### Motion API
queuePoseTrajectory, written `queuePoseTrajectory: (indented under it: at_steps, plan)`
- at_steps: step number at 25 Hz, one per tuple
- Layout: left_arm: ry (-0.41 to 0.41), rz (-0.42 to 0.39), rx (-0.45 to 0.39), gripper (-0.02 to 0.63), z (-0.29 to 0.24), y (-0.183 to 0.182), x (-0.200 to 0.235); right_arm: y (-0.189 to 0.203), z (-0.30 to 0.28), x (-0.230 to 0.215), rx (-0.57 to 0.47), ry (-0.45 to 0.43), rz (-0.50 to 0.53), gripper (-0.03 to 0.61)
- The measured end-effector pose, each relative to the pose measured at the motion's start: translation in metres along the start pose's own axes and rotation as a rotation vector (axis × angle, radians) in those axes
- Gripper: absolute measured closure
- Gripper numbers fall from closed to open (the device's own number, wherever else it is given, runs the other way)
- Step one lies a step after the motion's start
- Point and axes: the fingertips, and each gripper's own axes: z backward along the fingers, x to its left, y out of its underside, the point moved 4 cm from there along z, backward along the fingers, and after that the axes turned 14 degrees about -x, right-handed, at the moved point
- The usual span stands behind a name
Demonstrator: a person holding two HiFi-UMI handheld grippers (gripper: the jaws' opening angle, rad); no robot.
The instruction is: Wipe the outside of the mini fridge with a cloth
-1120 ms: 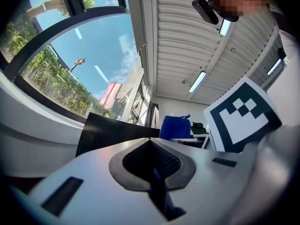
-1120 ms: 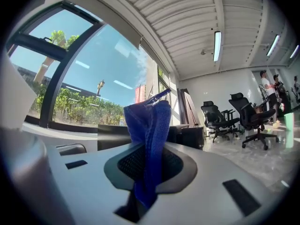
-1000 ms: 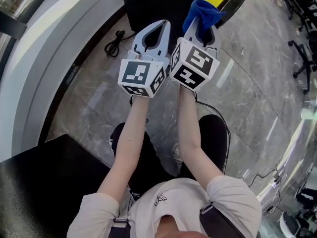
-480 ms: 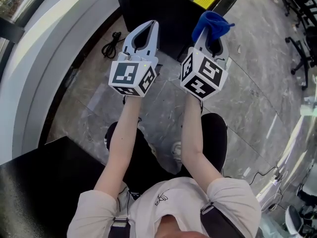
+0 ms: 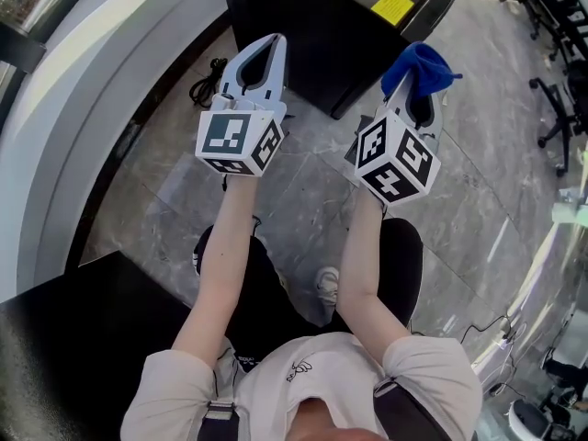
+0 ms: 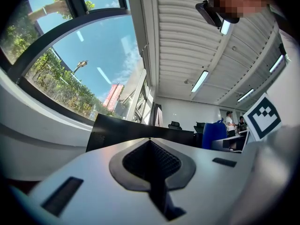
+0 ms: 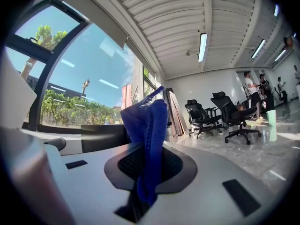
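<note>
Up at twelve o'clock on the grey stone floor (image 5: 303, 182) stands the black box-shaped mini fridge (image 5: 312, 26), with a yellow sticker (image 5: 393, 5) on top. The right gripper (image 5: 415, 95), at about one o'clock, is squeezed tight on a soft blue cloth (image 5: 420, 65) that sticks up out of its jaws. The cloth is near the fridge but not touching it. The left gripper (image 5: 269, 49), at eleven o'clock, is closed too, with nothing in it. I think the cloth is ready, but the wiping of the outside is all left to do.
</note>
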Motion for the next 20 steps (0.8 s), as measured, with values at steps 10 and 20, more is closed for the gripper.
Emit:
queuePoseTrajectory:
  at_steps: [10,20]
  plan:
    - [-0.073,-0.049,-0.04,0.609,0.018,-0.003,0.062,0.026,0.002,0.141,-0.019,-0.369,-0.161,0.517]
    - [-0.117,-0.14,-0.062,0.609,0.043,-0.01,0.121,0.087,-0.072,0.277,0.035,-0.51,-0.249,0.517]
